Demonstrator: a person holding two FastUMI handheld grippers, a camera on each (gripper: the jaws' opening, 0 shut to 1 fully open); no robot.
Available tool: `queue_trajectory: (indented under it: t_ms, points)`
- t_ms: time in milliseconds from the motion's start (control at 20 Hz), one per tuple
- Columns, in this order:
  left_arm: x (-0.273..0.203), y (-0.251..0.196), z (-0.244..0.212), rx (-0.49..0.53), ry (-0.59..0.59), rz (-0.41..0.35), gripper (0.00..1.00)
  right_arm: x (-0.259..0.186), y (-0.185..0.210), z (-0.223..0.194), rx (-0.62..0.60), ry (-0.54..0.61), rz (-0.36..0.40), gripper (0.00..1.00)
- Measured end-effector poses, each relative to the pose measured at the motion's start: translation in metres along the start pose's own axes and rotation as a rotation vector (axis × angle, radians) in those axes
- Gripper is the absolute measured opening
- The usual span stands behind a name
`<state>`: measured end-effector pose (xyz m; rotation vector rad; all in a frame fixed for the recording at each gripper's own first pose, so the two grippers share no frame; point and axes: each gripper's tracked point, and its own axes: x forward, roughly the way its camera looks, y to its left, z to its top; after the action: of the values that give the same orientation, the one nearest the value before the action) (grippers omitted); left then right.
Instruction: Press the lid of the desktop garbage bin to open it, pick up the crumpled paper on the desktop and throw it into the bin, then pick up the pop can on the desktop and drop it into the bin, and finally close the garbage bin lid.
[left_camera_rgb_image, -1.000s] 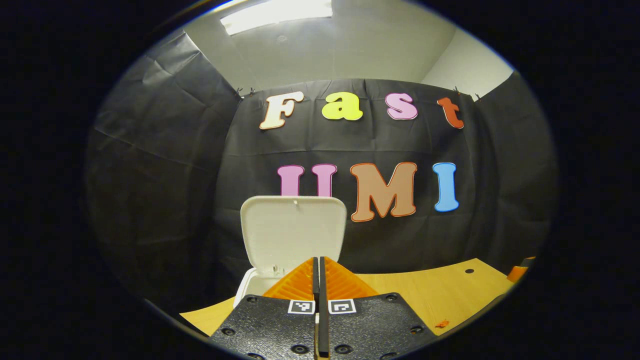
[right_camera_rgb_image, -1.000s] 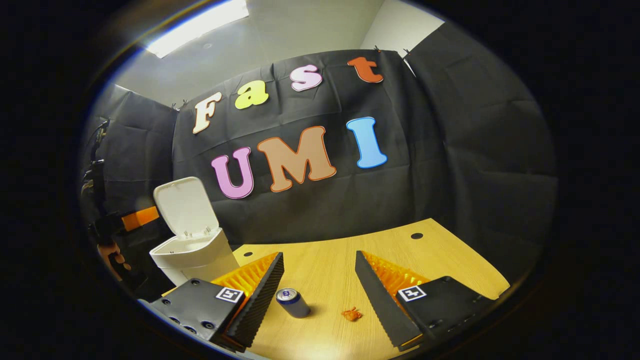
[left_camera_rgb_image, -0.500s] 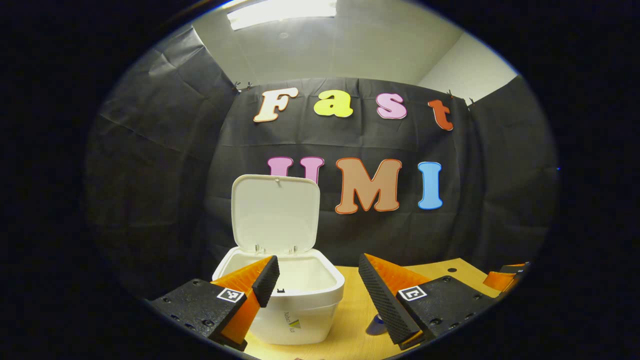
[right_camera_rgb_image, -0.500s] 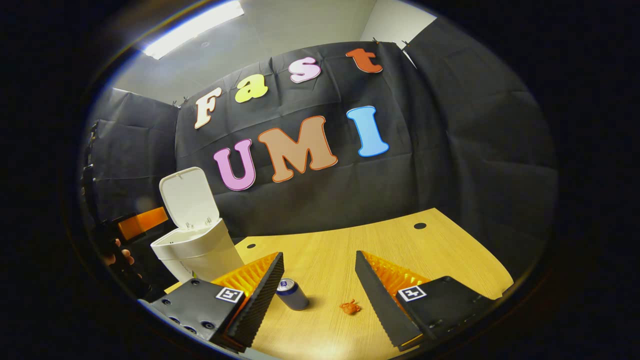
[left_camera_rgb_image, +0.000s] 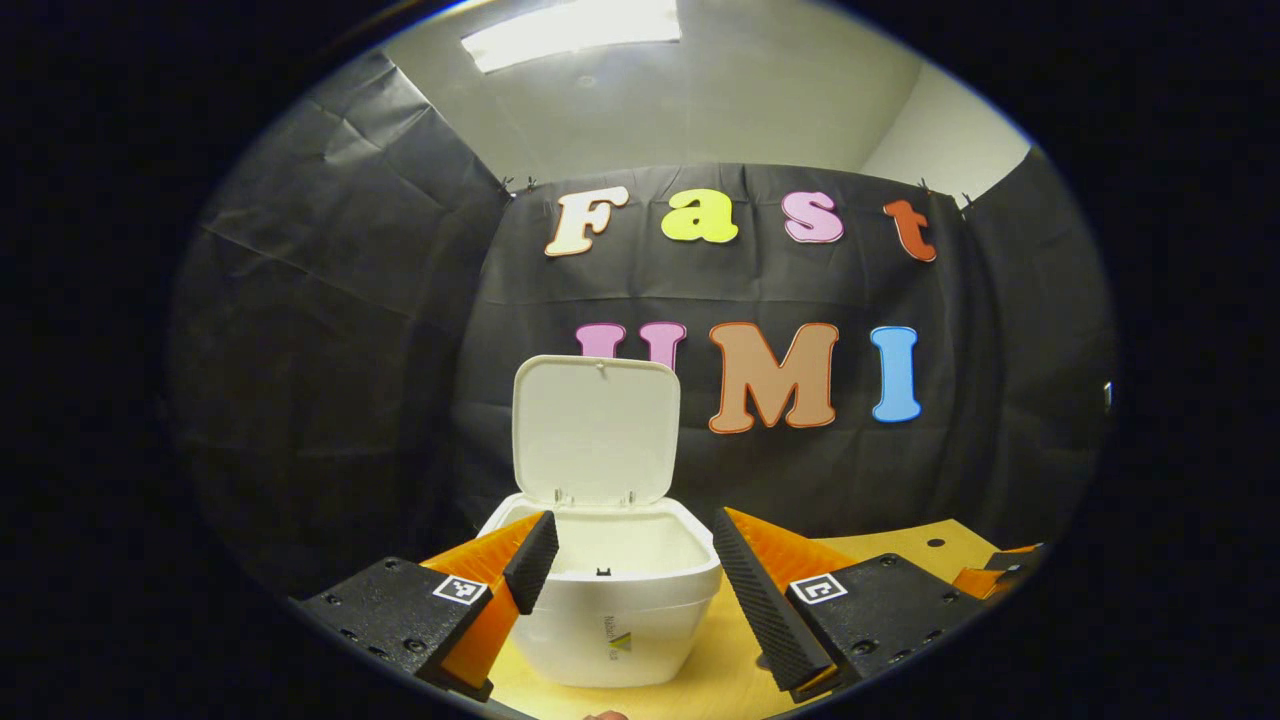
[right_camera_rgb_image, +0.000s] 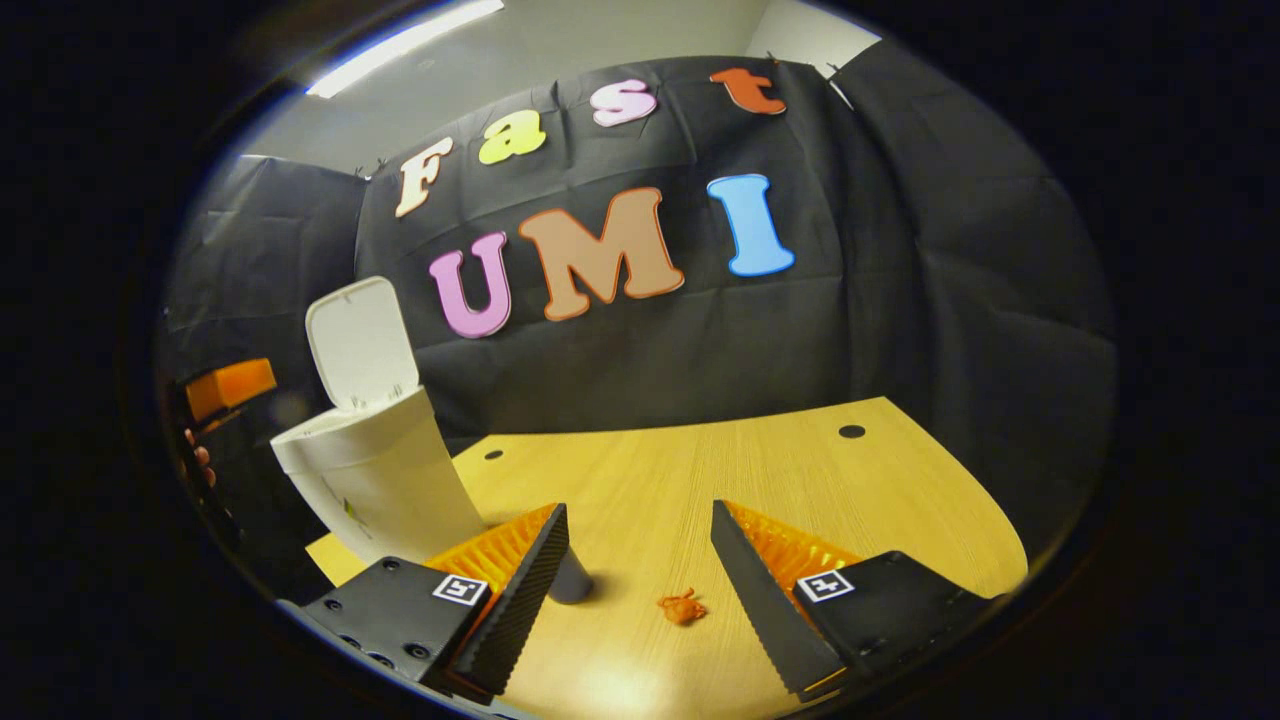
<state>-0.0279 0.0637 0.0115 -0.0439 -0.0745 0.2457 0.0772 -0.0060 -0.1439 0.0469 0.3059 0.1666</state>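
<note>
The garbage bin (left_camera_rgb_image: 612, 600) stood on the desk (right_camera_rgb_image: 700, 470) with its lid (left_camera_rgb_image: 596, 430) raised upright. The left gripper (left_camera_rgb_image: 630, 570) faced the bin, its fingers spread apart and empty. The right gripper (right_camera_rgb_image: 640, 575) hung above the desk, fingers likewise apart and empty. The crumpled paper (right_camera_rgb_image: 681, 606) lay between them. The pop can (right_camera_rgb_image: 572, 580) was mostly hidden behind one finger (right_camera_rgb_image: 520, 590); only its lower body showed.
</note>
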Motion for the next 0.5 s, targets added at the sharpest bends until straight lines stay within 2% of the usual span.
queue_trajectory:
  t_ms: [250, 500]
  points:
    - [-0.014, 0.023, 0.010, 0.082, -0.023, 0.096, 0.93, 0.043, -0.009, -0.049, -0.096, 0.149, 0.032, 0.96]
    - [-0.031, 0.045, 0.008, 0.094, -0.012, 0.193, 0.93, 0.082, -0.015, -0.098, -0.138, 0.338, 0.061, 0.96]
